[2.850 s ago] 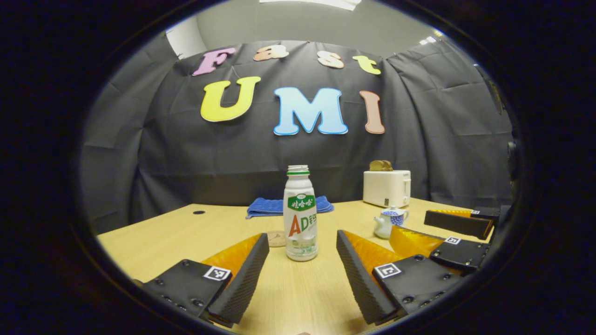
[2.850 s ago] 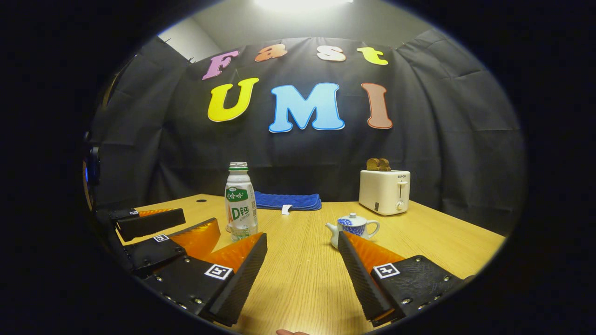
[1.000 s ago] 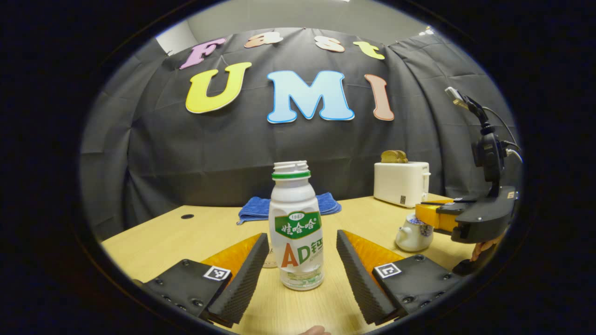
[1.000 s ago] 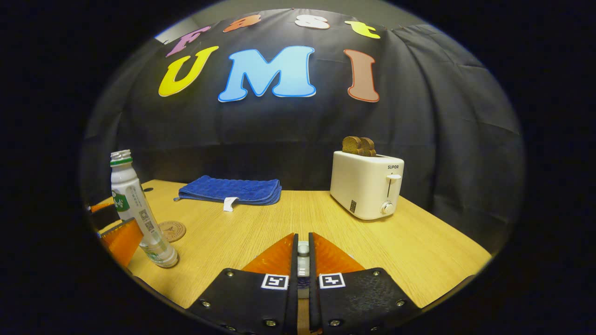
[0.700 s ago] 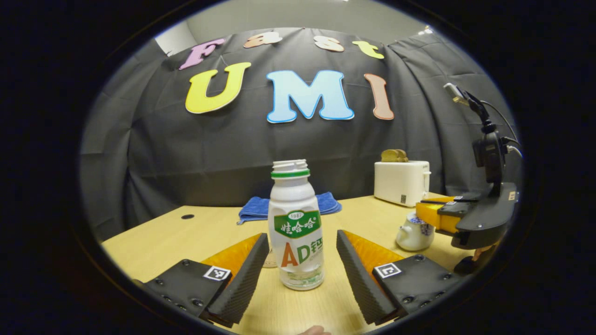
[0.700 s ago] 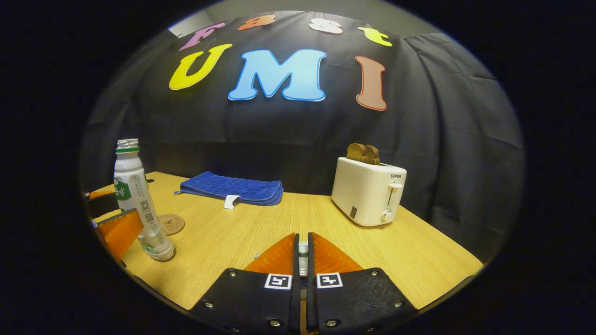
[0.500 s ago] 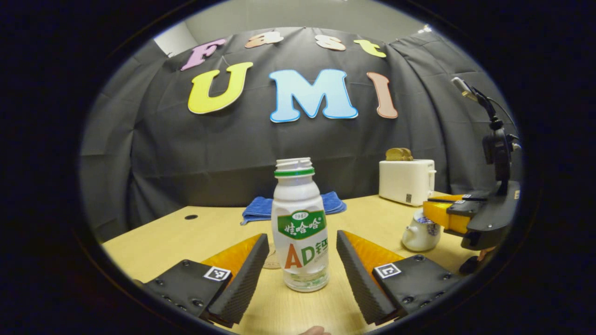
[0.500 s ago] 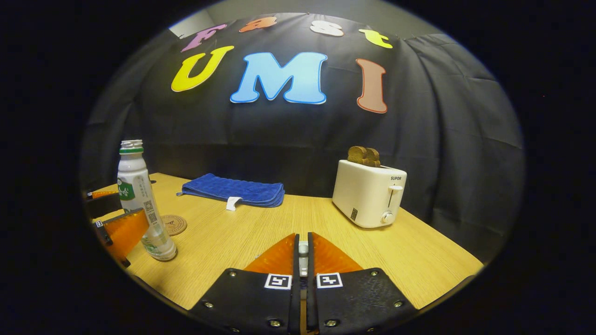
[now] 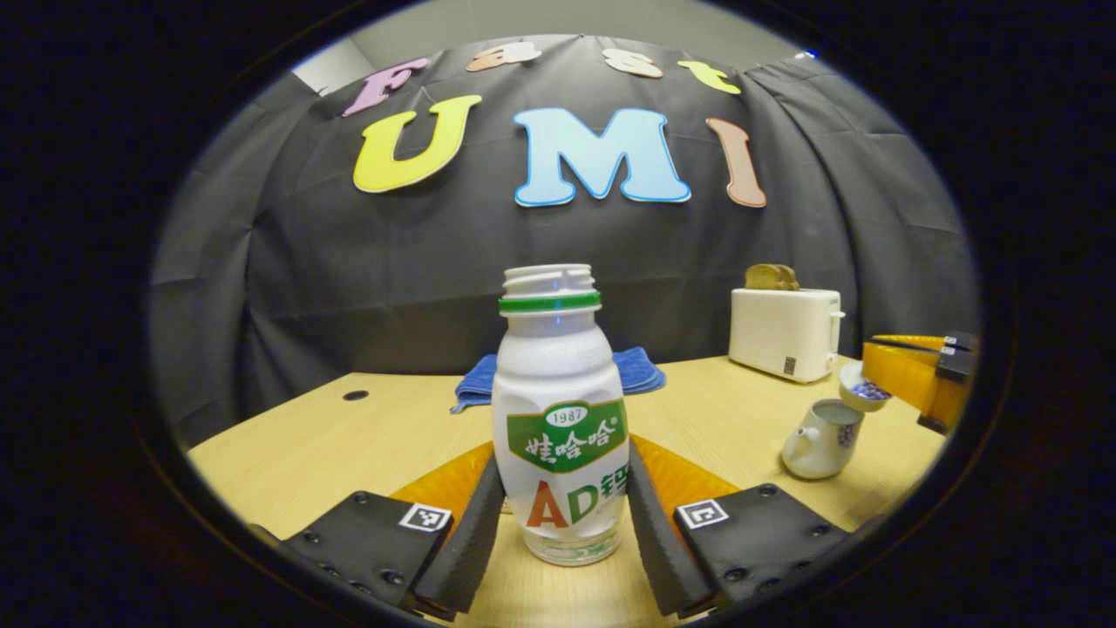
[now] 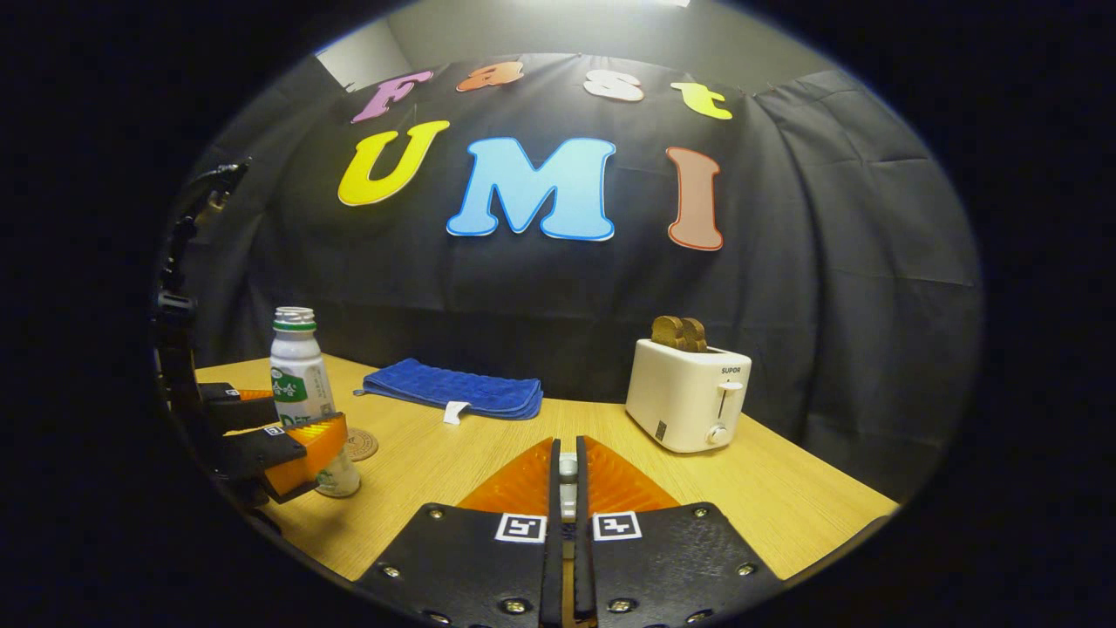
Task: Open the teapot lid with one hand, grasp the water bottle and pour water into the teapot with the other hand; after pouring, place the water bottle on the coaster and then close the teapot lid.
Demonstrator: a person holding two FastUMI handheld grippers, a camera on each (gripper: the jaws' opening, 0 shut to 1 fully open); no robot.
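Jaws of the left gripper (image 9: 562, 532) pressed on both sides of the water bottle (image 9: 560, 410) standing on the table (image 9: 349, 436), right gripper (image 10: 567, 488) jaws closed on the lid (image 9: 863, 384) — lifted just above the open teapot (image 9: 819, 427), coaster (image 10: 359, 445) beside the bottle.

On the table (image 9: 305, 436), the bottle (image 9: 558, 410) stands left of the teapot (image 9: 815, 436).

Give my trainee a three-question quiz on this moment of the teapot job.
1. True or false: the teapot has its lid on.
2. What is the left gripper shut on?
3. The coaster is: A) under the water bottle, B) bare on the table beside it, C) on the blue towel.

Key: 1 false, the right gripper holds the lid above the teapot; 2 the water bottle; 3 B.
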